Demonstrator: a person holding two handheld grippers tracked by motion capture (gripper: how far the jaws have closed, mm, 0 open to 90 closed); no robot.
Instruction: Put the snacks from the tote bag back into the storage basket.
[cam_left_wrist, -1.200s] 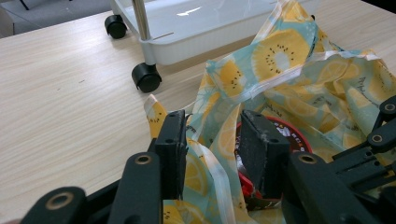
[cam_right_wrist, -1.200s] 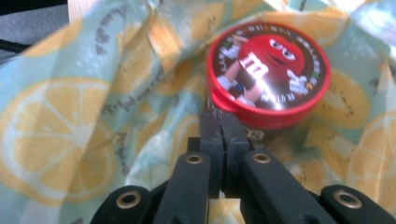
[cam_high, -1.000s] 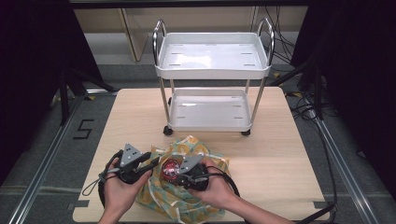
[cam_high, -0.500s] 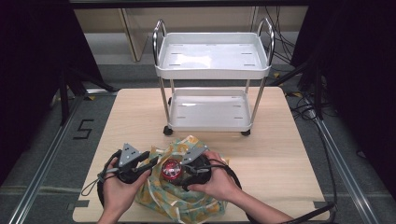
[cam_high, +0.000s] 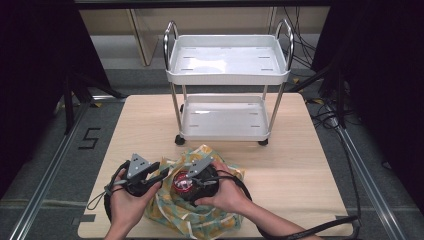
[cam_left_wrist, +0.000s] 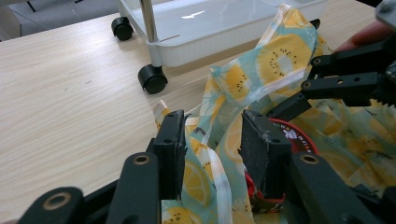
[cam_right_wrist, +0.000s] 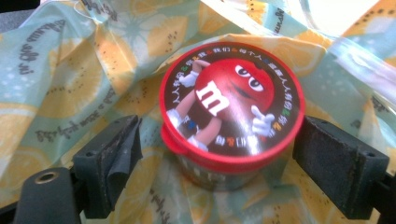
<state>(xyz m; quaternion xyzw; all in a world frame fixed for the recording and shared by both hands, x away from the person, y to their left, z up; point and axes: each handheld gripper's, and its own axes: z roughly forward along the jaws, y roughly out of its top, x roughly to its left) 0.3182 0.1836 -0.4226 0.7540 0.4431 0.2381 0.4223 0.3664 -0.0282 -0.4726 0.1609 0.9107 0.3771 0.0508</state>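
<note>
Right hand-held gripper (cam_right_wrist: 219, 163) straddles red-lidded tub (cam_right_wrist: 232, 112) on wooden table (cam_high: 300, 150).

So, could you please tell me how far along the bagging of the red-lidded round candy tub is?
Done: the red-lidded round candy tub sits inside the yellow-and-teal fruit-print bag. In hand: the left gripper pinches the bag's edge, while the right gripper has just been opening, its pads clear of the tub. Left: withdrawing, possibly closing the bag.

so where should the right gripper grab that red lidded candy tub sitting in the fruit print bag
Grip the candy tub across its round side wall just below the red lid's rim, coming from above. It stands upright in the fruit print bag, and the right gripper already straddles it with open jaws, cloth clear of both sides.
</note>
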